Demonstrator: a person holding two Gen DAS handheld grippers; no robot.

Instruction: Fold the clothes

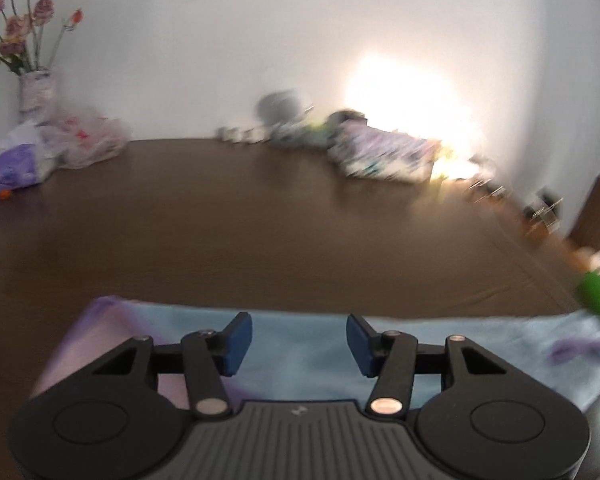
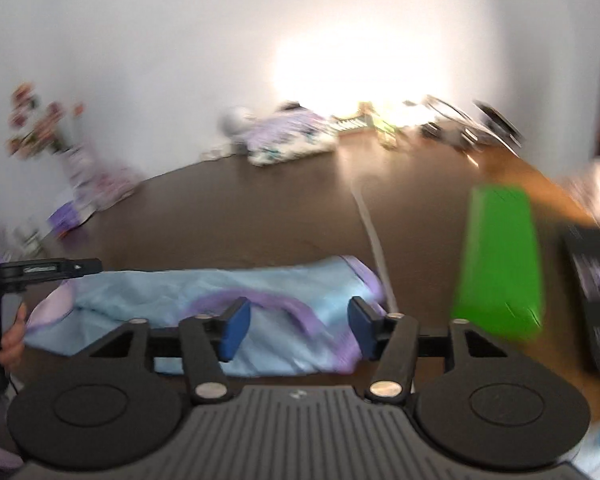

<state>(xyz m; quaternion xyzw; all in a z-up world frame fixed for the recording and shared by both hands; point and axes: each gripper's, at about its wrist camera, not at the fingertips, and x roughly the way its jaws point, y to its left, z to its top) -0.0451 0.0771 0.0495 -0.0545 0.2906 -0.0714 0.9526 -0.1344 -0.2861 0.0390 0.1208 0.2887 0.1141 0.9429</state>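
Light-blue garment (image 2: 204, 300) w/ purple trim, flat on dark table (image 1: 260, 220). L gripper (image 1: 299, 342) & R gripper (image 2: 298, 328): jaws apart, gripping nothing. Green box (image 2: 498, 264) beside garment.

Right tongs (image 2: 298, 328) open, blue pads apart, nothing between them. Light-blue garment with purple trim (image 2: 204, 296) lies folded on dark desk (image 2: 240, 204) just ahead. Green box (image 2: 498, 264) beside garment, right. Left tongs (image 2: 48, 270) at left edge, hand (image 2: 10, 338) gripping handle.

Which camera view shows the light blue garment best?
The right wrist view: the light blue garment lies almost whole there, with its purple trim. The left wrist view shows only a strip of it, partly behind the left gripper.
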